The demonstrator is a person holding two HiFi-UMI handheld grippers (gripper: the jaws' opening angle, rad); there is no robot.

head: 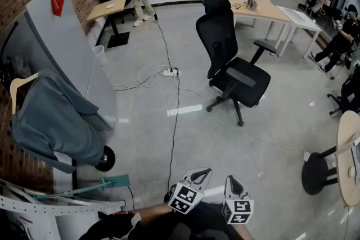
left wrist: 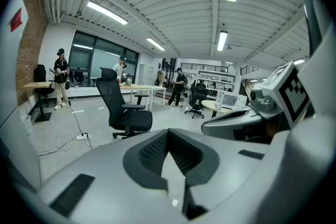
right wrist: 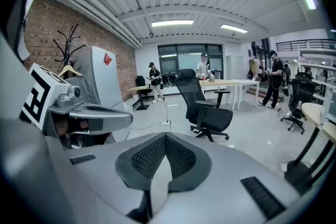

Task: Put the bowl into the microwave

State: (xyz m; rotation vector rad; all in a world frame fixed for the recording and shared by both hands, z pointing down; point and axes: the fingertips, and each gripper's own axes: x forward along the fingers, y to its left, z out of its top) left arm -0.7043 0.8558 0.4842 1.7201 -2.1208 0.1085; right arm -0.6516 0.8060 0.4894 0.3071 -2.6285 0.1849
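1. Bowl and microwave are shown in no view, so neither can be located.
2. Left gripper [head: 201,173] is held low, its jaws closed together on nothing.
3. Office chair [head: 230,64] is seen well ahead of both grippers.
4. Right gripper [head: 232,180] is likewise closed and empty.
5. The bowl is presumably rigid and smooth, so its rim would likely be pinched.

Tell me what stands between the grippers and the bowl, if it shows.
No bowl or microwave shows in any view. The left gripper and right gripper are shut and empty. Ahead stand a chair and a cable on the floor.
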